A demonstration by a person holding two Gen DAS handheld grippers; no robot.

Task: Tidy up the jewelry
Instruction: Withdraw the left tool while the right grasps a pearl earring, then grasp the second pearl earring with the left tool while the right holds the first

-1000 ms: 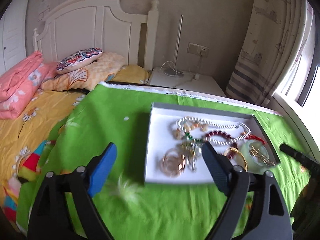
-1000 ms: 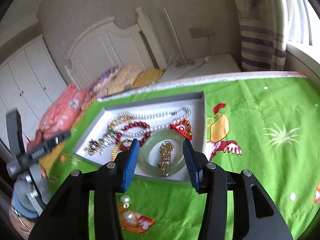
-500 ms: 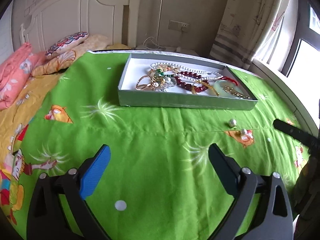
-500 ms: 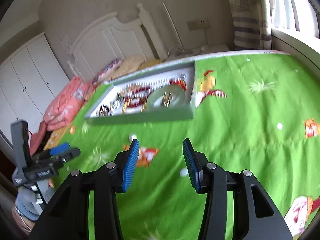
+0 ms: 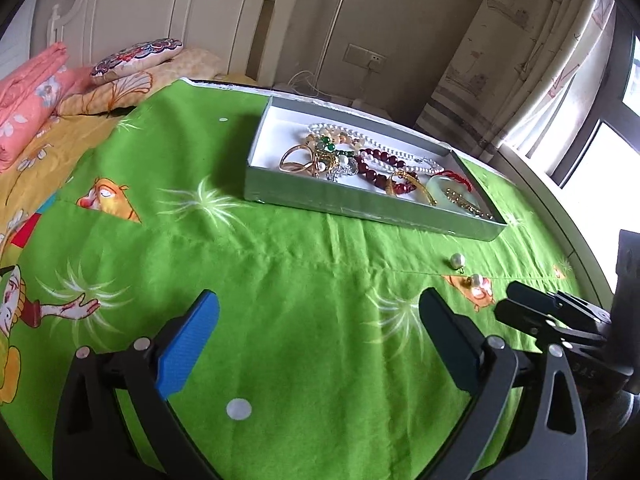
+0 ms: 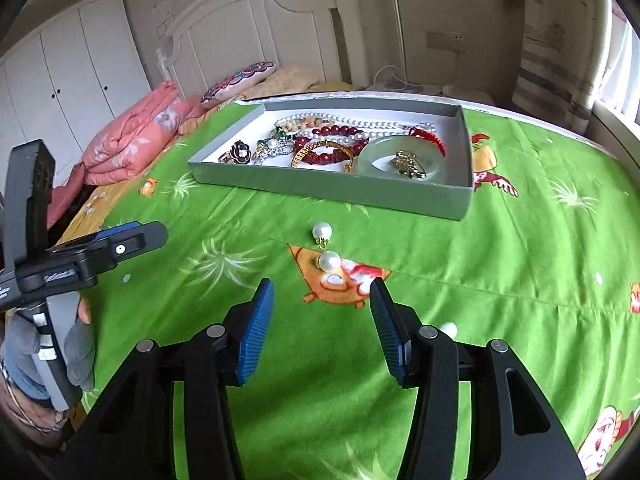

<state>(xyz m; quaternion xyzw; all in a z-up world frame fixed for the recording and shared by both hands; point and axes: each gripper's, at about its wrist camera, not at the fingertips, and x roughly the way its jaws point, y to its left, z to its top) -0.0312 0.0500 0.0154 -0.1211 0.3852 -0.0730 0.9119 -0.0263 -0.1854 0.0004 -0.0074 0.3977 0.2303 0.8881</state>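
Observation:
A grey shallow box (image 6: 336, 188) (image 5: 360, 206) with a white floor lies on the green cloth and holds pearl and red bead strands, gold bangles and a pale jade bangle (image 6: 400, 158). Two loose pearl earrings lie on the cloth in front of it: one (image 6: 322, 231) (image 5: 457, 260) nearer the box, the other (image 6: 330, 261) (image 5: 476, 280) just ahead of my right gripper (image 6: 322, 304). That gripper is open and empty above the cloth. My left gripper (image 5: 318, 318) is open and empty, left of the earrings.
The green cartoon-print cloth (image 5: 280, 280) covers a bed. Folded pink bedding (image 6: 132, 136), pillows and a white headboard (image 6: 256, 32) are at the far left. A curtain and window (image 5: 560, 80) are on the right. A nightstand with cables stands behind the box.
Both grippers have pulled back from above the box to the cloth in front of it. The right gripper has swung so the two pearl earrings lie just ahead of its fingers.

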